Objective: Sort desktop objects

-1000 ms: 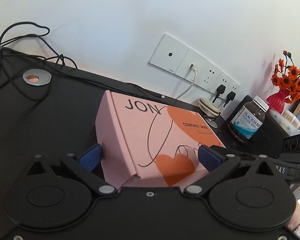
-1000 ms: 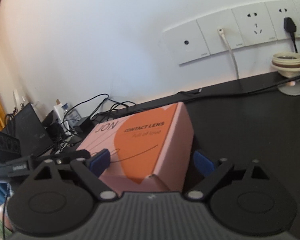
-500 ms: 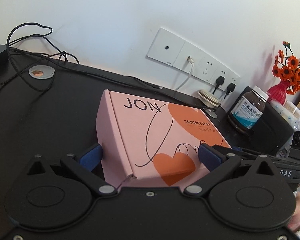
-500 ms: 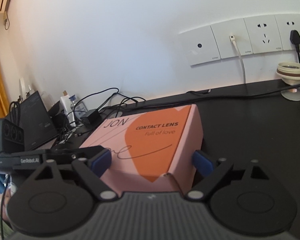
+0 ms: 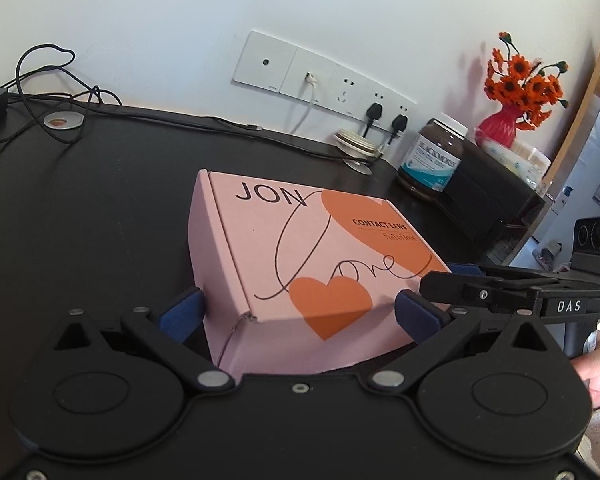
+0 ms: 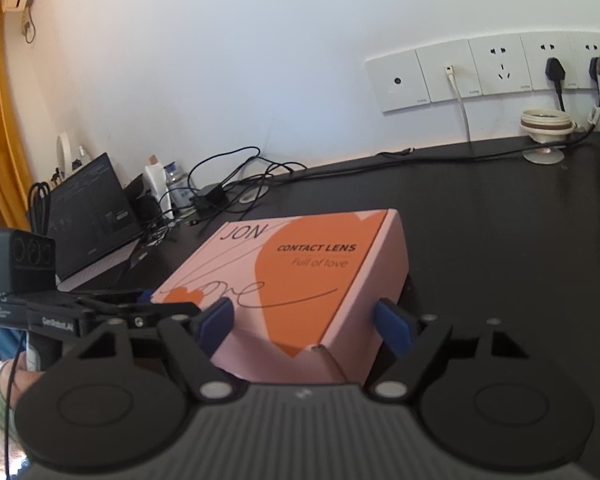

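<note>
Both grippers straddle the pink contact-lens box on the black desk: left gripper clamps it, right gripper has just been closing onto its corner.

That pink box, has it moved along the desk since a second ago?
Yes. In the left wrist view the pink box now sits farther from the wall sockets and nearer the brown jar.

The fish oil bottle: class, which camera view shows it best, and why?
The left wrist view: the whole fish oil bottle shows, white cap and label included, standing beside the black box. The right wrist view catches only a cropped strip of it at the right edge.
</note>
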`<state>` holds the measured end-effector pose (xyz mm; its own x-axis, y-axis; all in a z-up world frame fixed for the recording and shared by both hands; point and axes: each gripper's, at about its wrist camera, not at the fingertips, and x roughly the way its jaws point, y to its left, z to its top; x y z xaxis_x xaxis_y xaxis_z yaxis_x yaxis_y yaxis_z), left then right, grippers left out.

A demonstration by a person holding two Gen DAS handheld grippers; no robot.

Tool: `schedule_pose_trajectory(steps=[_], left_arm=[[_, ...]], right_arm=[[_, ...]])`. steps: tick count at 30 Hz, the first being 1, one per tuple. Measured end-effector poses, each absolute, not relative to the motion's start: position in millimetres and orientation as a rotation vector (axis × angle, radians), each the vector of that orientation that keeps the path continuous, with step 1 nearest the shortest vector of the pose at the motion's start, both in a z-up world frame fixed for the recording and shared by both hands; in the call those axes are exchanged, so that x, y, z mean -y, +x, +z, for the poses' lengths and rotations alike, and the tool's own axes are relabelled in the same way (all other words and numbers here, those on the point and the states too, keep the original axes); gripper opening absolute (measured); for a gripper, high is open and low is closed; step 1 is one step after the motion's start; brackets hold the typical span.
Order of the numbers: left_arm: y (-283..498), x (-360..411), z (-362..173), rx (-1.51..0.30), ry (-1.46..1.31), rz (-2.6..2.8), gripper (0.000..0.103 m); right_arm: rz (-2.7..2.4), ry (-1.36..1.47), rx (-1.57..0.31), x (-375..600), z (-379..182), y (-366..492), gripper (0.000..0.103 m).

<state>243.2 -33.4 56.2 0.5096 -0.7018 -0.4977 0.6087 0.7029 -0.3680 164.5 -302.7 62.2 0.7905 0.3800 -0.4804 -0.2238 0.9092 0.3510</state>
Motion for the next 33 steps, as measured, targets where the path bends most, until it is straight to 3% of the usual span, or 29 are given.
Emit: schedule_pose_trajectory(steps=[20,23,26,33], left_arm=[[250.7,7.1,55.0,-0.668,-0.169,-0.806,0.103],[256.7,5.9,47.8,-0.686,-0.217,-0.842,0.103],[267.9,5.6,43.5,-0.733,-0.27,-0.855,0.103],[275.0,13.8,43.3,-0.758,-0.269,-0.865,0.103]], right_arm=[[0.239,0.259,-0.689,290.7,77.7,159.0,0.077],[0.243,0.309,-0.711,291.8,70.5,161.9,0.083],[0.237,0.366,-0.757,292.5,60.5,168.4,0.102],[0.237,0.506,-0.772,298.1,46.6,174.6,0.102]])
